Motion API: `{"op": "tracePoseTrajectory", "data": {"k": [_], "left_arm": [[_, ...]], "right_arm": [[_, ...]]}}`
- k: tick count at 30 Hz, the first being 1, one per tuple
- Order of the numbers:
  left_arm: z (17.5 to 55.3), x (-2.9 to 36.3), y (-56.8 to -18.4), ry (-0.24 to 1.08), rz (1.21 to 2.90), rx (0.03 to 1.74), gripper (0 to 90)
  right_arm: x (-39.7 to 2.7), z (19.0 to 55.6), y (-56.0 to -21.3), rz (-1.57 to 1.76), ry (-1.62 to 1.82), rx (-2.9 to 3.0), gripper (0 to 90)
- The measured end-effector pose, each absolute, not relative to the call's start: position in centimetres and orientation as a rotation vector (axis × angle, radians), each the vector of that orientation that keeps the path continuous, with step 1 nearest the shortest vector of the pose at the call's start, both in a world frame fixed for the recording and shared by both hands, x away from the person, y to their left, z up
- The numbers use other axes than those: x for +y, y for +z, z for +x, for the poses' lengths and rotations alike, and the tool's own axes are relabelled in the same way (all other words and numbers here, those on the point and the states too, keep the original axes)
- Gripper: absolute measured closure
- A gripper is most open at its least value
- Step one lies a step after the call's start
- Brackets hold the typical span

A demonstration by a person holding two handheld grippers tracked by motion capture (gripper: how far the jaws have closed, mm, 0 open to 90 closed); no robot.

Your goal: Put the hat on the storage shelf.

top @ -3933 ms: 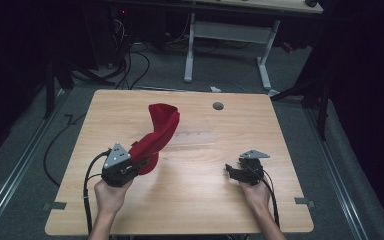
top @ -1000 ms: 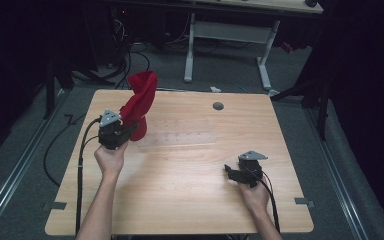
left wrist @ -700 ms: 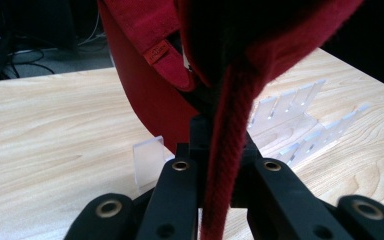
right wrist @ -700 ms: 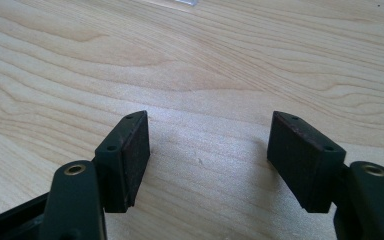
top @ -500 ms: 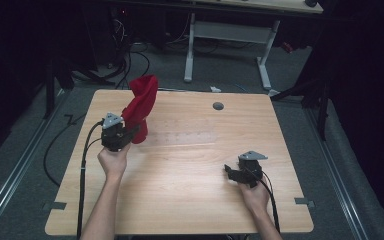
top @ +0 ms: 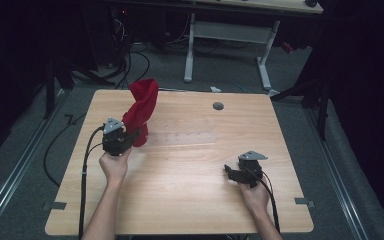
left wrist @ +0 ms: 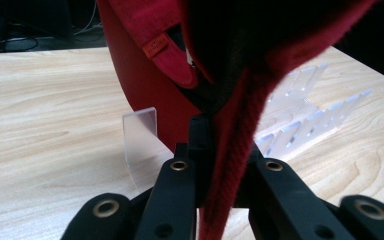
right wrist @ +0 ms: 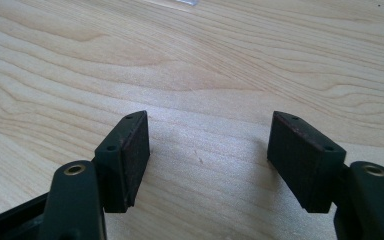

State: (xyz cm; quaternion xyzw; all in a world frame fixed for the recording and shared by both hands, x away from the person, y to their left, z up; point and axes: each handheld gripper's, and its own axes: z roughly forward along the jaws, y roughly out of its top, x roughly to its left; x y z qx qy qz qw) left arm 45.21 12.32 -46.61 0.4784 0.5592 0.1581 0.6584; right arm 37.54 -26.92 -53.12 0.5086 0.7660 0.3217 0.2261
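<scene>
A red fabric piece (top: 142, 105) with a small orange tag (left wrist: 155, 47) rises above the back left of the wooden table (top: 190, 195). My left gripper (top: 134, 135) is shut on a fold of the red fabric (left wrist: 145, 85), which runs down between its jaws. The fabric's lower end sits by a clear plastic rack (top: 180, 136). One clear upright plate (left wrist: 141, 132) stands just before the fabric, and clear dividers (left wrist: 305, 112) lie to the right. My right gripper (top: 231, 173) rests low at the front right. In its own view the right gripper (right wrist: 207, 160) stands open over bare wood.
A grey round grommet (top: 218, 106) sits near the table's far edge. A black cable (top: 85, 165) trails from the left gripper over the front left edge. A white desk frame (top: 225, 32) and loose cables stand on the floor beyond the table.
Since the earliest frame my left gripper has lifted the red fabric off the table and carried it to the back left. Over the last second it drifted slightly nearer. The right gripper stayed put.
</scene>
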Motion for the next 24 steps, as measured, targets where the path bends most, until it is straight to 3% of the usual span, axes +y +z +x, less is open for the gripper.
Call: {"op": "tracePoseTrajectory", "data": {"k": [8, 18, 24], "left_arm": [[44.6, 12.4, -47.1, 0.348, 1.116, 1.284, 80.2], [43.8, 12.4, -47.1, 0.372, 1.148, 1.291, 47.6], [43.3, 12.8, -46.9, 0.377, 1.147, 1.292, 39.9]], "right_arm": [[-26.9, 37.5, -53.1, 1.403, 0.887, 2.111, 33.4], [-26.9, 37.5, -53.1, 1.402, 0.887, 2.112, 33.4], [-26.9, 37.5, -53.1, 1.401, 0.887, 2.112, 33.4]]}}
